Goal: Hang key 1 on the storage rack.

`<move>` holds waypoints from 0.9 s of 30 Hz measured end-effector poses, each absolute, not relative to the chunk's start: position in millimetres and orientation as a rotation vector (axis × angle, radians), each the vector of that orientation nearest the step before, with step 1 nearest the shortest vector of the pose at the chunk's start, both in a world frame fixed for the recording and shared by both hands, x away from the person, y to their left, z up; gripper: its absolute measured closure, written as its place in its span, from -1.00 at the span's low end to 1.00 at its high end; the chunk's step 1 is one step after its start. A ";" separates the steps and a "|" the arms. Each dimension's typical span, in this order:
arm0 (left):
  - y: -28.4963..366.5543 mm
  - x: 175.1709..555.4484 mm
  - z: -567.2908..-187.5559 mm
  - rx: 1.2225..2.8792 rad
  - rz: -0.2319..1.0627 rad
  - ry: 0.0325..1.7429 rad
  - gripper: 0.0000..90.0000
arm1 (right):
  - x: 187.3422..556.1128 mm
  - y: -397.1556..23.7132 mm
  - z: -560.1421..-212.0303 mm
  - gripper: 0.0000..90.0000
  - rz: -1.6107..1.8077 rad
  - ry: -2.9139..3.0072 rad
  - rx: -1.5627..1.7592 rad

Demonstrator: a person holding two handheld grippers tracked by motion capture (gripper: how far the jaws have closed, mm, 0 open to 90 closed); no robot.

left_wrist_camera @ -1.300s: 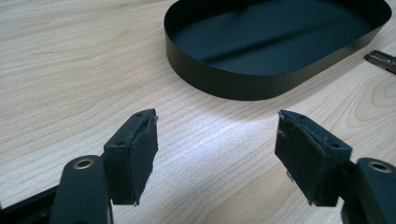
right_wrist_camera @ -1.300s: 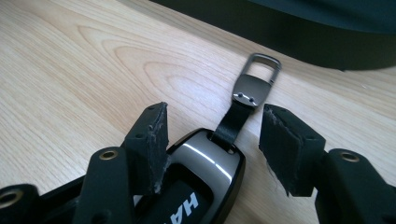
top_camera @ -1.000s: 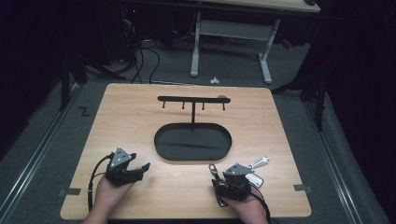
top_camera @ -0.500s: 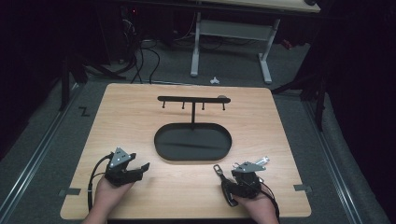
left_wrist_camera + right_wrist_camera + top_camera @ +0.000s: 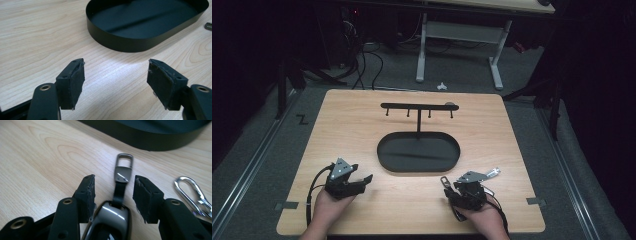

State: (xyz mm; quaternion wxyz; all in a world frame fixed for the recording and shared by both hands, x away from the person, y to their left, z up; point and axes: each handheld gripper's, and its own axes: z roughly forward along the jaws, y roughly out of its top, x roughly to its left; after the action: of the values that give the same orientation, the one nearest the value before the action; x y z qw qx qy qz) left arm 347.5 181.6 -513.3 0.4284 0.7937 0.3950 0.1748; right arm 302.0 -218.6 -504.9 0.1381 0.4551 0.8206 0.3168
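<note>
Key fob (image 5: 110, 220) w/ strap and metal loop (image 5: 124, 161) lies flat on wood surface (image 5: 362, 125), near black oval tray (image 5: 418, 151). Right gripper (image 5: 115, 191): jaws partly open, straddling fob strap, no grip seen. Silver carabiner (image 5: 192, 192) just beside. Left gripper (image 5: 116, 80): jaws wide, empty, well apart from fob.
</note>
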 end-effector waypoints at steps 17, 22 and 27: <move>179.0 345.3 -516.1 1.996 0.417 0.935 -0.31 | 345.6 -197.5 -485.5 0.29 0.462 2.630 1.483; 177.7 345.8 -516.6 1.999 0.416 0.932 -0.30 | 353.8 -188.2 -484.2 0.30 0.331 2.678 1.519; 176.2 345.5 -516.6 2.000 0.419 0.926 -0.30 | 362.0 -180.8 -485.5 0.31 0.192 2.707 1.521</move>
State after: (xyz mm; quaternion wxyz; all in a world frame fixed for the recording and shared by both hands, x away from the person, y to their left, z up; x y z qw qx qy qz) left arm 345.5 176.2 -516.6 0.4342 0.8030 0.3720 0.1681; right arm 362.0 -180.8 -485.5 0.0152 0.4890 0.8700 0.0617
